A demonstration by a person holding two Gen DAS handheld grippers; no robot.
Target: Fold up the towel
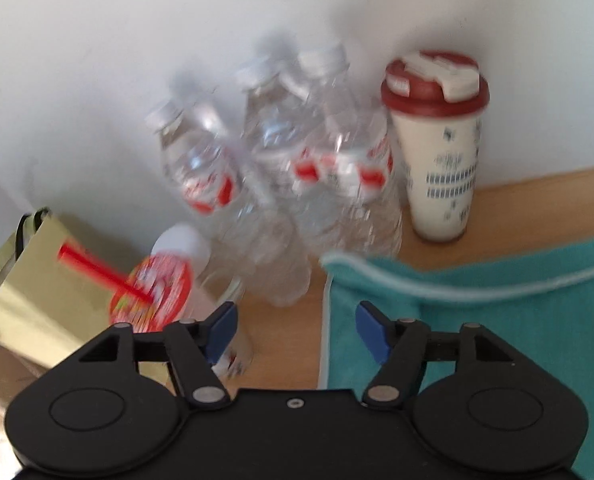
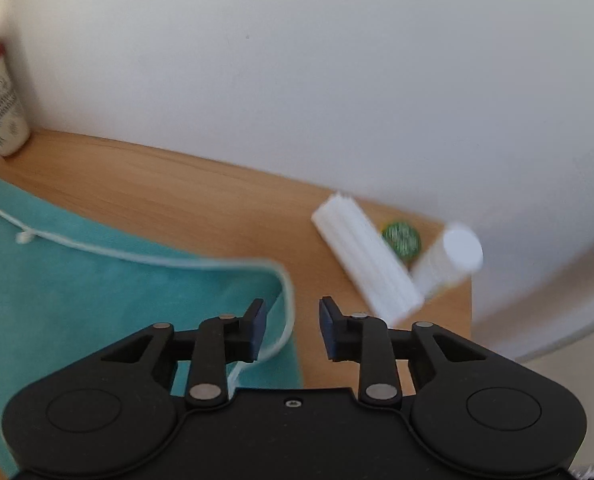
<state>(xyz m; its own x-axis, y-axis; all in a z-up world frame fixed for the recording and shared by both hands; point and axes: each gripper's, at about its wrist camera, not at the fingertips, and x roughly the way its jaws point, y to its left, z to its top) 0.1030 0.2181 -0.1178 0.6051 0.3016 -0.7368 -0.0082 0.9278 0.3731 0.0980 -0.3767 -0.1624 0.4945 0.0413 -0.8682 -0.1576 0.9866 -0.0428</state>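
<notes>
— Where's the towel [image 2: 97,292]?
— Spread flat on the tabletop [image 2: 185,196], its far corners under both grippers.
— Grippers?
— Left gripper [image 1: 296,328] and right gripper [image 2: 292,328] both gape, holding nothing.
— Nearby?
— Water bottles [image 1: 281,184] and a lidded cup [image 1: 441,152] at the back edge; white pack [image 2: 367,256] near the right corner.

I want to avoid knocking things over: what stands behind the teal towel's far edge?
Behind the towel: clear water bottles and a red-lidded cup against the wall. Whatever lies under the towel is covered.
</notes>
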